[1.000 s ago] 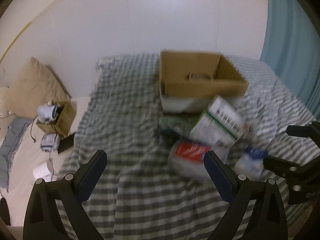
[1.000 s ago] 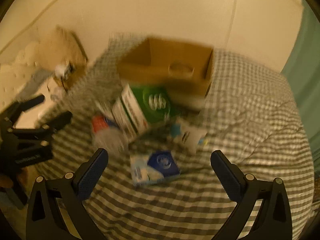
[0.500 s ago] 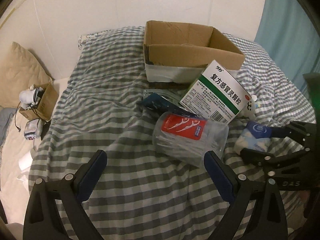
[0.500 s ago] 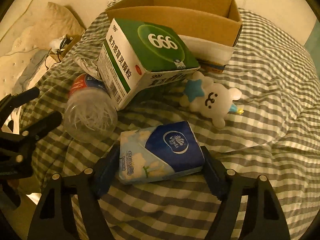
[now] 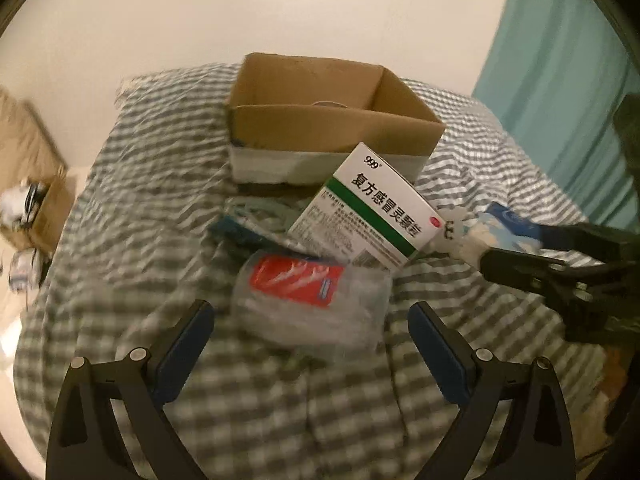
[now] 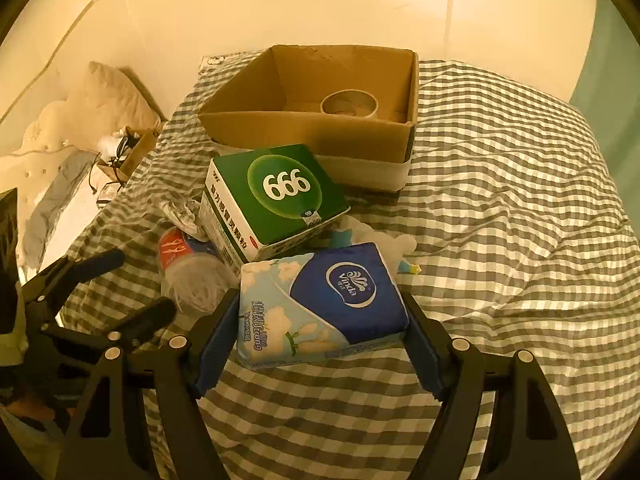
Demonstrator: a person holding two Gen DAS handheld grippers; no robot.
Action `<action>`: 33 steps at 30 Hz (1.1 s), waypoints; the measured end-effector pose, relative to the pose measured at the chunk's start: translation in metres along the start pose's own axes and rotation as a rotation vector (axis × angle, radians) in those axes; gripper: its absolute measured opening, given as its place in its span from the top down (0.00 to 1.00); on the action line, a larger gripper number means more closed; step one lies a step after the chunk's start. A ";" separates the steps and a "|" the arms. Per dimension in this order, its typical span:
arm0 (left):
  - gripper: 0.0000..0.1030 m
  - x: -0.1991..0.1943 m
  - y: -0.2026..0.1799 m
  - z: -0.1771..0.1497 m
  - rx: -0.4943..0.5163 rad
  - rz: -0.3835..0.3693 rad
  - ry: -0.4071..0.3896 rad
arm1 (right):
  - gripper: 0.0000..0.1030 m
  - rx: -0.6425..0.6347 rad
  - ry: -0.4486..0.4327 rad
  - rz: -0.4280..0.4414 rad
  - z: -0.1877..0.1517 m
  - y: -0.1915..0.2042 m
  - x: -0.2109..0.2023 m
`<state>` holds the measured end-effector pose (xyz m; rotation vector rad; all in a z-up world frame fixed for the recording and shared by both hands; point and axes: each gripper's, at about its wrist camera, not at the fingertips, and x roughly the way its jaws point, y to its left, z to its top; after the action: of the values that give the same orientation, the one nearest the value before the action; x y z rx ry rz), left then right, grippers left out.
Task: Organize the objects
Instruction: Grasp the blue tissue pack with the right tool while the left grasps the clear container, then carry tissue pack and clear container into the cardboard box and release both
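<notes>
My right gripper (image 6: 320, 340) is shut on a blue Vinda tissue pack (image 6: 320, 300) and holds it just above the checked bed cover; it also shows in the left wrist view (image 5: 508, 224). Behind it lie a green and white 999 medicine box (image 6: 276, 196), a clear floss-pick tub with a red label (image 6: 188, 272) and a white plush toy (image 6: 384, 240), mostly hidden. An open cardboard box (image 6: 320, 136) with a tape roll (image 6: 350, 104) inside stands at the back. My left gripper (image 5: 310, 344) is open, just short of the tub (image 5: 312, 296).
A dark blue packet (image 5: 244, 232) lies beside the medicine box (image 5: 372, 220). A small cardboard box with clutter (image 6: 128, 148) and a beige pillow (image 6: 108, 96) sit left of the bed. A teal curtain (image 5: 560, 80) hangs at the right. Bare checked cover (image 6: 500, 220) lies to the right.
My right gripper has closed on the tissue pack and lifted it slightly. My left gripper has moved closer to the floss-pick tub and stays open.
</notes>
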<state>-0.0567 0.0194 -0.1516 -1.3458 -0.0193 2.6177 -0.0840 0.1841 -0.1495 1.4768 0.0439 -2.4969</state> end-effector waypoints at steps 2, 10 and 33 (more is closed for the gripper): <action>0.00 0.017 -0.001 0.003 0.022 0.032 0.002 | 0.26 -0.004 0.005 -0.001 0.000 0.002 0.002; 0.04 0.051 0.005 -0.004 -0.047 -0.046 0.056 | 0.26 -0.004 0.022 -0.013 0.000 -0.002 0.008; 0.05 -0.102 -0.013 0.034 0.042 0.111 -0.095 | 0.26 -0.047 -0.284 -0.043 0.010 0.021 -0.129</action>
<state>-0.0243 0.0163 -0.0480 -1.2419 0.0987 2.7553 -0.0287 0.1866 -0.0302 1.1022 0.0838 -2.6947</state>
